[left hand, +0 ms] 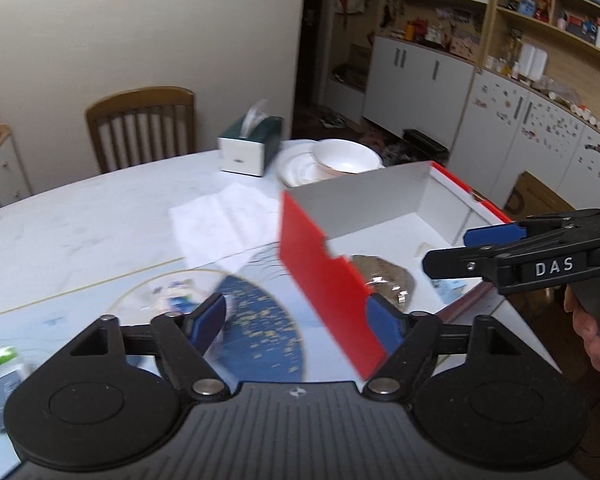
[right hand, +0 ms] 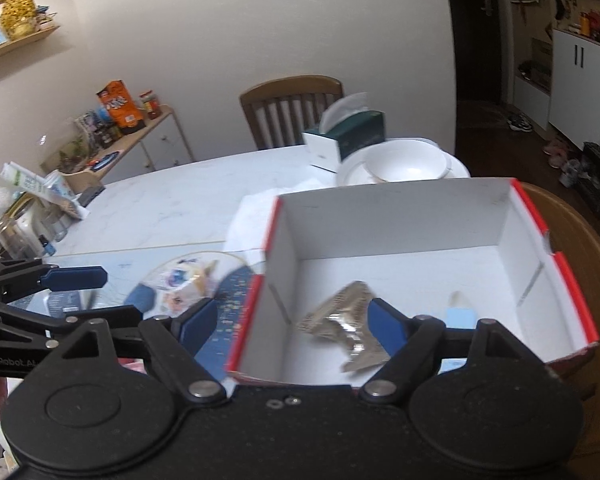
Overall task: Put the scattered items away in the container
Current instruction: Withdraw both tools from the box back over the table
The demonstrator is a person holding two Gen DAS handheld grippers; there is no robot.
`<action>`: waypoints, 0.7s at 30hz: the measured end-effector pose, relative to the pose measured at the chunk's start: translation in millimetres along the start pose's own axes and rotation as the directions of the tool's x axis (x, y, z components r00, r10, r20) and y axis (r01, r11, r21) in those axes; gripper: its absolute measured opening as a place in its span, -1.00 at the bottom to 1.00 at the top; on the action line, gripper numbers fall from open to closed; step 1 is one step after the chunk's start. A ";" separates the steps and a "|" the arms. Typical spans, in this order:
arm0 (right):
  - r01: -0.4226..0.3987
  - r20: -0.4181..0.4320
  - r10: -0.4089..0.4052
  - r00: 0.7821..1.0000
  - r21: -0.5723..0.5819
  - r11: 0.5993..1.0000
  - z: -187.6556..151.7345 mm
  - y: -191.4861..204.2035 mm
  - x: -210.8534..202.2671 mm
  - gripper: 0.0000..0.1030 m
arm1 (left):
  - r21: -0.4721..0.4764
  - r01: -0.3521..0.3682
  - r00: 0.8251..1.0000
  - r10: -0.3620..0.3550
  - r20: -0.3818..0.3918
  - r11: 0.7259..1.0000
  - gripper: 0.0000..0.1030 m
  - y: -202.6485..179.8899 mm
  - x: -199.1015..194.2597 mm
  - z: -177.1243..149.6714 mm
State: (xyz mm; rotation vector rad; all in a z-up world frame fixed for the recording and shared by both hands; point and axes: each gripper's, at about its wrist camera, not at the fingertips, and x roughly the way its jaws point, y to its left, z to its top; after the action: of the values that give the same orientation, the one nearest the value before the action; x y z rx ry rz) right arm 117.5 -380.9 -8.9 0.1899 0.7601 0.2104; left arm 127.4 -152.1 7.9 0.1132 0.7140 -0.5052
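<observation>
Red cardboard box with white inside (right hand: 400,232) sits open-topped on the white marble-look tabletop (right hand: 172,200), at its right near part. Inside on the box floor: a crumpled silver foil wrapper (right hand: 336,320) near the left-near corner, a small light-blue packet (right hand: 460,316) to its right, apart from it. A small pale scrap sits further in; too blurred to tell what it is.

Left of the box, just outside its left wall: round clear glass plate (right hand: 188,276) holding small colourful wrapped items (right hand: 180,284), blurred. It lies on a dark blue speckled round mat (left hand: 260,320).

Left tongs (left hand: 300,320): blue pads apart, nothing clamped. The box's red left wall shows between the pads in the left wrist view; whether either pad touches it I cannot tell.

Right tongs (right hand: 292,324): pads apart, nothing clamped, over the box's near-left corner. The foil wrapper shows between the pads but lies on the box floor, not gripped.

Far side of tabletop: green-and-white tissue box (left hand: 252,148), white bowl (left hand: 346,156) on stacked white plates (left hand: 296,168), flat white paper sheet (left hand: 216,220) left of the box. Brown wooden chair (left hand: 142,124) at the far edge.

A hand (left hand: 592,324) shows at the right edge of the left wrist view, beneath the right tongs.
</observation>
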 end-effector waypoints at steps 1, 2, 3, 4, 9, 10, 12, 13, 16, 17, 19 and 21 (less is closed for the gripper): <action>-0.004 0.001 0.004 1.000 -0.002 1.000 -1.3 6.0 -0.5 0.65 | -0.004 -0.008 1.000 0.008 0.008 1.000 0.54 6.8 -5.7 -2.7; -0.006 0.002 0.006 1.000 -0.006 1.000 -1.9 11.9 0.1 0.68 | -0.009 -0.015 1.000 0.015 0.014 1.000 0.55 13.7 -11.2 -5.2; -0.005 0.006 0.005 1.000 -0.010 1.000 -2.8 17.9 0.4 0.73 | -0.014 -0.023 1.000 0.023 0.017 1.000 0.55 20.2 -16.2 -8.1; -0.006 0.008 0.006 1.000 -0.014 1.000 -3.6 23.9 0.6 0.76 | -0.020 -0.029 0.999 0.029 0.018 0.999 0.57 27.0 -20.7 -10.9; -0.019 0.005 0.019 1.000 -0.032 0.999 -5.7 55.6 7.2 0.80 | -0.060 -0.049 0.999 0.049 0.009 0.997 0.66 63.8 -39.6 -30.8; -0.023 0.003 0.023 1.000 -0.033 0.999 -6.0 61.7 9.0 0.83 | -0.066 -0.052 0.999 0.052 0.005 0.996 0.72 71.3 -42.1 -35.2; -0.019 0.004 0.019 1.000 -0.039 0.999 -7.3 75.1 11.9 0.86 | -0.078 -0.058 0.998 0.059 0.005 0.995 0.86 86.5 -46.6 -44.7; -0.020 0.003 0.020 1.000 -0.047 0.999 -7.8 81.8 13.6 0.86 | -0.082 -0.064 0.998 0.064 0.000 0.995 1.00 93.3 -48.7 -48.8; -0.022 -0.007 0.021 1.000 -0.058 0.998 -10.7 100.2 20.3 0.87 | -0.084 -0.076 0.997 0.075 -0.010 0.994 1.00 112.4 -54.6 -62.3; -0.023 -0.012 0.022 1.000 -0.060 0.998 -12.1 105.9 23.0 0.87 | -0.087 -0.080 0.997 0.078 -0.020 0.993 1.00 118.7 -55.6 -67.4; -0.025 -0.024 0.024 0.999 -0.062 0.998 -15.4 117.1 28.8 0.87 | -0.094 -0.088 0.996 0.085 -0.034 0.992 1.00 130.6 -57.8 -78.8; -0.020 -0.033 0.018 0.999 -0.070 0.997 -18.9 128.7 35.3 0.87 | -0.102 -0.095 0.995 0.090 -0.049 0.990 1.00 140.9 -59.8 -90.5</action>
State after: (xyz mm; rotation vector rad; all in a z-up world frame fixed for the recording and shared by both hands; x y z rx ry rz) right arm 113.7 -246.3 -14.1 0.1272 0.7825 0.2586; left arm 102.5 19.5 -31.4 0.0598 0.7732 -0.3767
